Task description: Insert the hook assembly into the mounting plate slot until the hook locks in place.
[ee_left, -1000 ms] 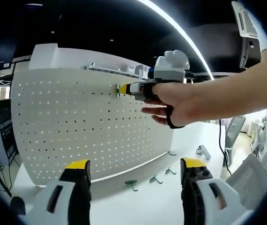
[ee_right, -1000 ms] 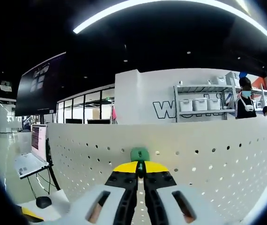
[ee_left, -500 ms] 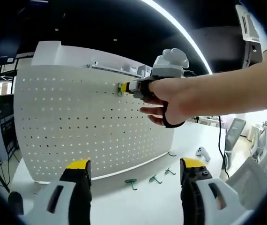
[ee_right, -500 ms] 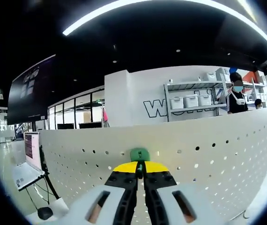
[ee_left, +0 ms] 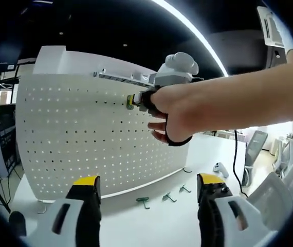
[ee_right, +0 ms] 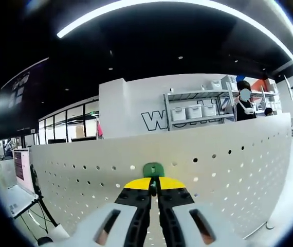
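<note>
The white pegboard mounting plate (ee_left: 79, 139) stands upright on the table. In the left gripper view a hand holds my right gripper (ee_left: 131, 101) with its yellow tip against the plate's upper row of holes. In the right gripper view its jaws (ee_right: 154, 184) are shut on a green hook (ee_right: 153, 170), which sits at the plate's (ee_right: 229, 159) top band of holes. My left gripper (ee_left: 149, 180) hangs back from the plate, open, with nothing between its yellow-tipped fingers (ee_left: 87, 181).
Three spare green hooks (ee_left: 144, 201) (ee_left: 168, 196) (ee_left: 185, 189) lie on the white table at the plate's foot, and a white controller (ee_left: 219, 168) lies further right. A person (ee_right: 244, 105) stands by shelves behind the plate.
The hand and right gripper have shifted a little left along the plate's top rows, still holding the green hook. The left gripper stays open.
</note>
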A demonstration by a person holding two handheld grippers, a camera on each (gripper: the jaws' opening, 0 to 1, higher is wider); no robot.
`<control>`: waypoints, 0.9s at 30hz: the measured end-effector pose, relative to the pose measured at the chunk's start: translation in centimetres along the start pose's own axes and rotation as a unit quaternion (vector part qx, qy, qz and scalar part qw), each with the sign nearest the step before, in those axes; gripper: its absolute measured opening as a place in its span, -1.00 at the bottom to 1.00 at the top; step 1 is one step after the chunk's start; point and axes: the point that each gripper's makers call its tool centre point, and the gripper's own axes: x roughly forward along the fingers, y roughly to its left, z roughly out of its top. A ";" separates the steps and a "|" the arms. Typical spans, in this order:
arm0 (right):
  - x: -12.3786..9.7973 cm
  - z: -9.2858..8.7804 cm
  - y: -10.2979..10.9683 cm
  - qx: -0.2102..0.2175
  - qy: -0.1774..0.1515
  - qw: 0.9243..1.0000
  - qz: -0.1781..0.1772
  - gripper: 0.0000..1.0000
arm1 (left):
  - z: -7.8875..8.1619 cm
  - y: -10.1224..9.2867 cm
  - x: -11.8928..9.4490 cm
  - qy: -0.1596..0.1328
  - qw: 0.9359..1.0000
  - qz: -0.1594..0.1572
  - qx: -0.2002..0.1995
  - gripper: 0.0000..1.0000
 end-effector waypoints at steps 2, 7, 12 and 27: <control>0.0 0.0 0.0 -0.002 0.001 1.000 0.004 -0.96 | -0.3 0.1 0.0 0.002 1.000 0.002 -0.004 0.56; 0.0 0.0 -0.1 0.006 0.005 1.000 0.007 -0.95 | -0.2 -0.1 0.0 0.001 1.000 0.002 -0.003 0.56; -0.5 0.1 0.1 0.014 0.007 1.000 0.024 -0.91 | -0.3 0.0 -0.1 0.003 1.000 0.004 -0.004 0.56; -1.2 -0.2 1.0 -0.006 0.017 0.996 0.082 -0.11 | 0.0 -0.4 0.2 -0.002 1.000 0.000 -0.004 0.58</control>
